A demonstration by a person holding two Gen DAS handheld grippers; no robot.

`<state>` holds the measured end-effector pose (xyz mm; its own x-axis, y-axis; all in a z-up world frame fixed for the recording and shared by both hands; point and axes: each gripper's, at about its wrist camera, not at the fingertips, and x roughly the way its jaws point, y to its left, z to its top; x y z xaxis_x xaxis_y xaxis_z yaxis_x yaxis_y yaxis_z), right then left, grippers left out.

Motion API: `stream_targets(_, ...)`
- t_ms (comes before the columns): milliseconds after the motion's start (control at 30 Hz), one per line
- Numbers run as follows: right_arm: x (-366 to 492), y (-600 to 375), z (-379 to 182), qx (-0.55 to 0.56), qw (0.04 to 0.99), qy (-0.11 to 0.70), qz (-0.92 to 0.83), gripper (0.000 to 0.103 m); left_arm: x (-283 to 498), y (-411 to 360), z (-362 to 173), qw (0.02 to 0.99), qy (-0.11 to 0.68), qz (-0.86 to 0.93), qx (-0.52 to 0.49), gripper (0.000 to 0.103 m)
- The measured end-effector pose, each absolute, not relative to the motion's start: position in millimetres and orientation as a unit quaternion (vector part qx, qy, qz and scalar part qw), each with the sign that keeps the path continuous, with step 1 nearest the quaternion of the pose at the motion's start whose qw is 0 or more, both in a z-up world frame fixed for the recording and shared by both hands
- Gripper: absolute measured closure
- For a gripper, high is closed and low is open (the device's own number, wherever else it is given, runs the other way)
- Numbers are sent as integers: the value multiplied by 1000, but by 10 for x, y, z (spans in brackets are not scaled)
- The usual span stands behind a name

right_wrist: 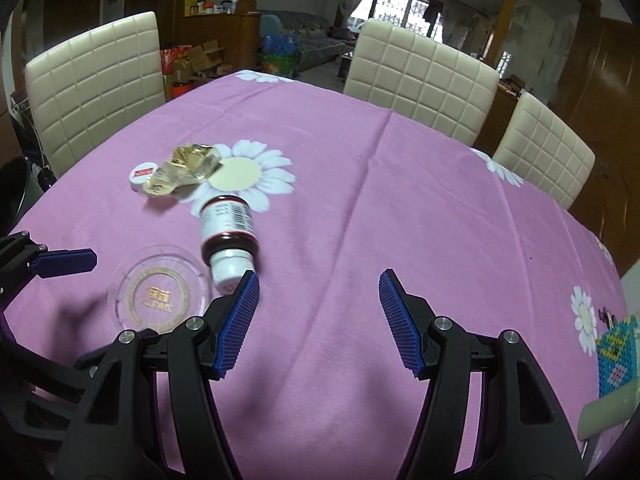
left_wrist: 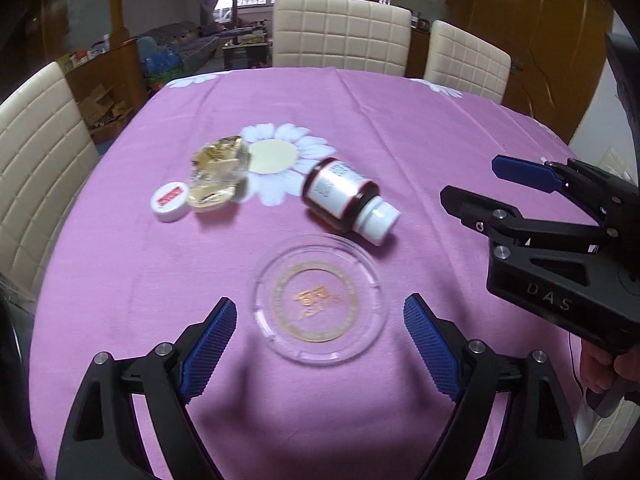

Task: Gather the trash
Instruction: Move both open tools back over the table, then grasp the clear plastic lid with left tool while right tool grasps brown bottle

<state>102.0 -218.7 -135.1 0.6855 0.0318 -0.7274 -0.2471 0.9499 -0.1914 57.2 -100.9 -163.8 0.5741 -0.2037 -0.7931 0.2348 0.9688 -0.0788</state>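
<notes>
On the table: a pink cloth (left_wrist: 160,280) with big white daisies covers it, soft and a bit creased.
Glass dish: a round, see-through dish (left_wrist: 322,300) with a gold ring and gold mark in its middle lies flat on the cloth.
Bottle: a dark brown bottle (left_wrist: 340,194) with a white label and white cap lies on its side, just past the dish.
Wrapper: a shiny, crumpled gold wrapper (left_wrist: 216,176) sits farther back, touching a small round white lid (left_wrist: 170,200) with a red mark.
Left gripper (left_wrist: 320,316): its bumpy blue pads stand wide apart with the dish between them, not touching it; it holds nothing.
Right gripper (right_wrist: 318,300): its blue pads are apart over bare cloth, the bottle's cap just beside the left pad; it holds nothing.
Chairs: cream, puffy, squared chairs (right_wrist: 420,72) stand around the table.
Only the left view shows: a hand (left_wrist: 604,368) on the right gripper's handle.
Only the right view shows: a bright beaded thing (right_wrist: 618,356) at the table's right edge.
</notes>
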Motion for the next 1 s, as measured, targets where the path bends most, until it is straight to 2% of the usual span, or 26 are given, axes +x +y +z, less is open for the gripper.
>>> stream_targets(167,1027,-2283,-1389,-136,906,392,83,40,676,-1178,-1774,882,457,-111,31,19)
stream_targets(700,1204,-1891,-1513,-138,896,393,153,40,873,-776,-1836,883,466,-50,29,21)
stream_targets(800,1239,-1809,-1563,-140,892,398,161,40,870,-703,-1821,886,461,-45,30,31)
stream_targets(867,1253,-1773,-1598,-141,890,402,164,40,862,-666,-1814,887,459,-45,30,43)
stream_targets(933,1277,-1726,-1639,-142,887,407,166,41,856,-641,-1806,887,458,-45,33,51)
stream_targets(1000,1299,-1698,-1664,-140,885,411,169,47,849,-629,-1795,888,456,-48,34,58)
